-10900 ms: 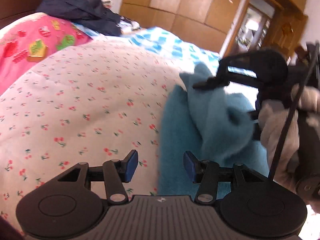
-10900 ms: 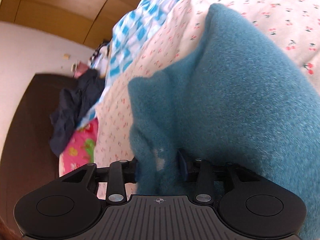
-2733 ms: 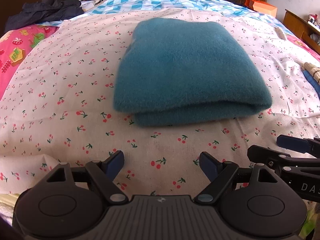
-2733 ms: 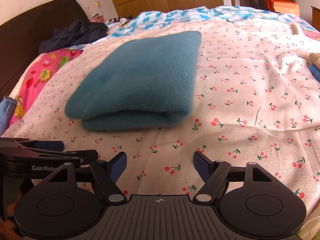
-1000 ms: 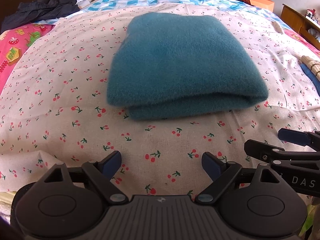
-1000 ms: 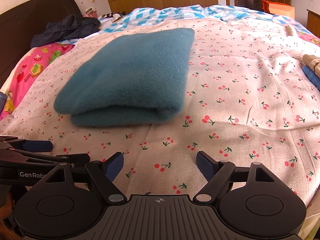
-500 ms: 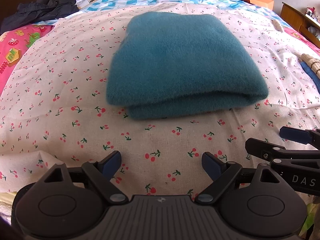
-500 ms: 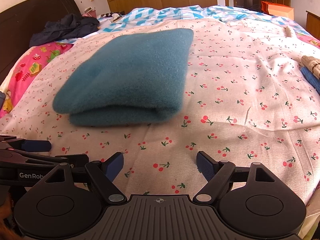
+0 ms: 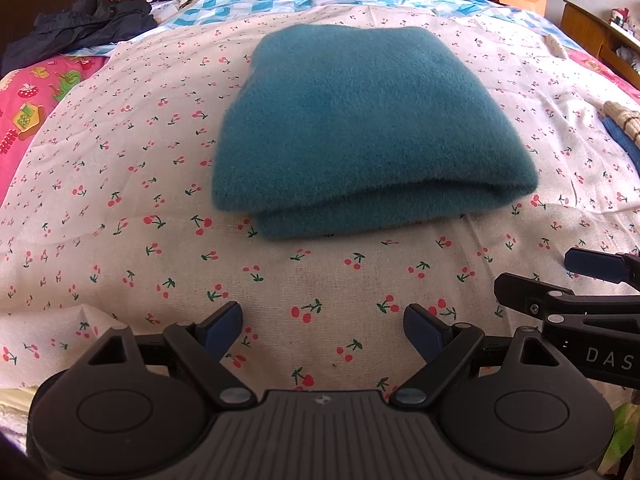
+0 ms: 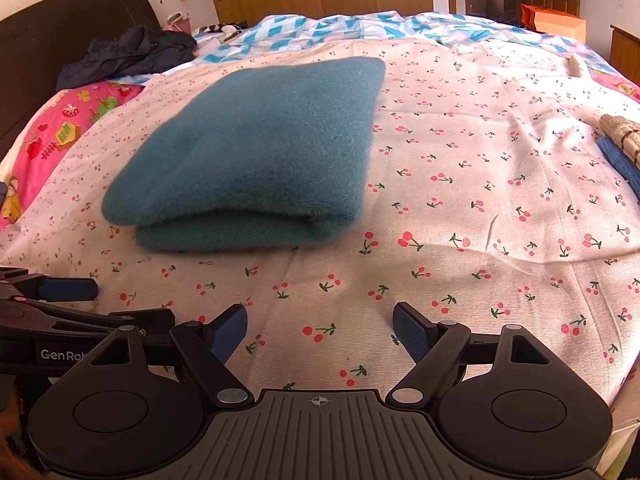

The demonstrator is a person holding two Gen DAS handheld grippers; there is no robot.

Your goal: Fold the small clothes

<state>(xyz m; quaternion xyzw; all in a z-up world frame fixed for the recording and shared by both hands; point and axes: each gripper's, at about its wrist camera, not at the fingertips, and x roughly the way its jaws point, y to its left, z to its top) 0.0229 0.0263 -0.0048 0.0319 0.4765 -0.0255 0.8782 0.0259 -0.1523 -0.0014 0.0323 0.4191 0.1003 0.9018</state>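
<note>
One garment, the teal fleece (image 9: 360,132), lies folded into a thick, tidy rectangle on the cherry-print sheet (image 9: 120,240), at centre frame in the left wrist view and left of centre in the right. By the look of it, this piece is done: edges line up and nothing trails out.

Both tools sit low in frame, apart from the fleece. The left gripper (image 9: 322,330) has its fingers spread wide with nothing between them, and so does the right gripper (image 10: 319,330).

What may be left is a striped knit (image 10: 620,136) over something blue at the right edge, possibly the next item. A dark jacket (image 10: 128,54) sits upper left by the headboard (image 10: 60,16). Nothing blocks the way.
</note>
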